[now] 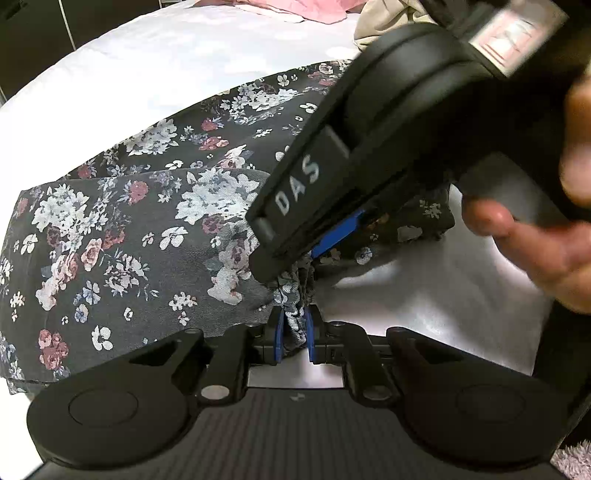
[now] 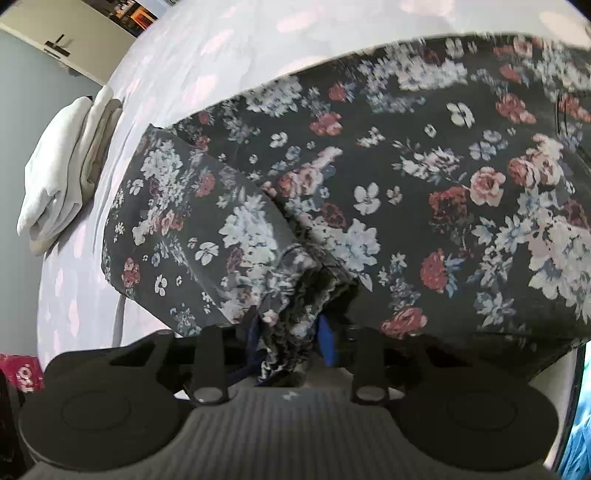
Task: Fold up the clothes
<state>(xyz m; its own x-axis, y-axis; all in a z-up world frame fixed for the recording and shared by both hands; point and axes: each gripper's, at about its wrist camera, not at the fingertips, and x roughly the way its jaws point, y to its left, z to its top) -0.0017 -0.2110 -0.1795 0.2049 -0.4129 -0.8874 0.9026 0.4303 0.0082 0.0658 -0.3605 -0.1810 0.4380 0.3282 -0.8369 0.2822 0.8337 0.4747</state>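
On the left side of the right wrist view, a pile of white folded cloth (image 2: 70, 166) lies at the edge of the bed (image 2: 207, 55). I judge this to be a piece already finished, though I cannot tell what garment it is.

The floral garment (image 2: 406, 177) is the piece in work. It is dark with white, pink and red flowers, and it lies spread over the pale bed cover. Its left part is already turned over on itself, so one layer lies on another there. I think a first fold is begun, but the garment is not yet a neat, small packet.

The left tongs (image 1: 294, 332) are clenched on a bunched edge of this cloth, close to the near side of the bed. The right tongs (image 2: 286, 339) also have a gathered bunch of the same fabric between the blue pads, and it seems to me they are grasping it. In the left wrist view this right tool comes in from the upper right, its tip just beside the left one, and a hand (image 1: 535, 236) holds it.

At the far right of the bed, a pink cloth (image 1: 295, 9) and a beige cloth (image 1: 384, 22) lie crumpled. These probably still wait for folding, so much of the task remains.
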